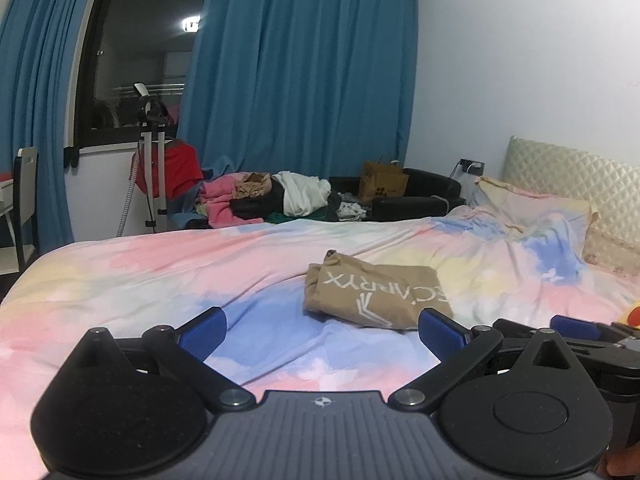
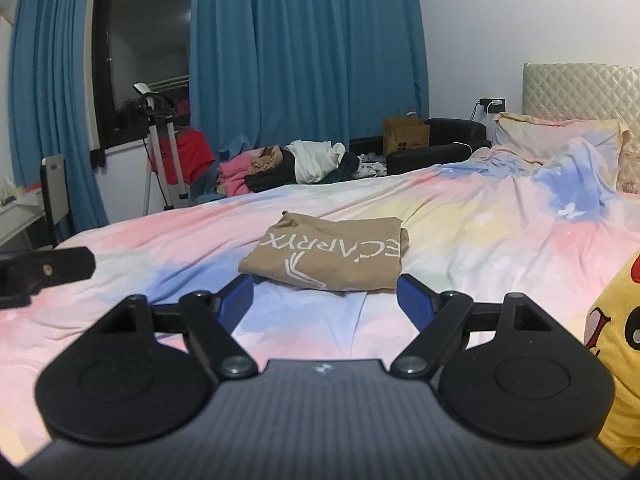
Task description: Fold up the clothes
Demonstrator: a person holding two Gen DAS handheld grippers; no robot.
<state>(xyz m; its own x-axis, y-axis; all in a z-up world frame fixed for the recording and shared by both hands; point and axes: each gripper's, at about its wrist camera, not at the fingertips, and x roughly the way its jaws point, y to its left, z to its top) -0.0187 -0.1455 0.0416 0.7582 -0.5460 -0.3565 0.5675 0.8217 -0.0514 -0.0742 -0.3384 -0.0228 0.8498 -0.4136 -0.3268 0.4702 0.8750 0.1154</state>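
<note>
Folded tan shirt (image 2: 326,258) rests mid-bed (image 2: 460,216)

Left claw (image 1: 322,330) and right claw (image 2: 325,298), both released and empty, hover at six o'clock; pressing the edges flat would likely tidy the fold.

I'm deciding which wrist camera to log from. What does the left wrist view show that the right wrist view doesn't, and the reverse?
Only the left wrist view shows the right claw at its right edge, with only one blue pad visible there. Only the right wrist view shows a yellow plush toy and part of the left claw's black body at its left edge. Both show the folded tan garment on the pastel bedspread, the clothes pile beyond, blue curtains, and their own open claw.
</note>
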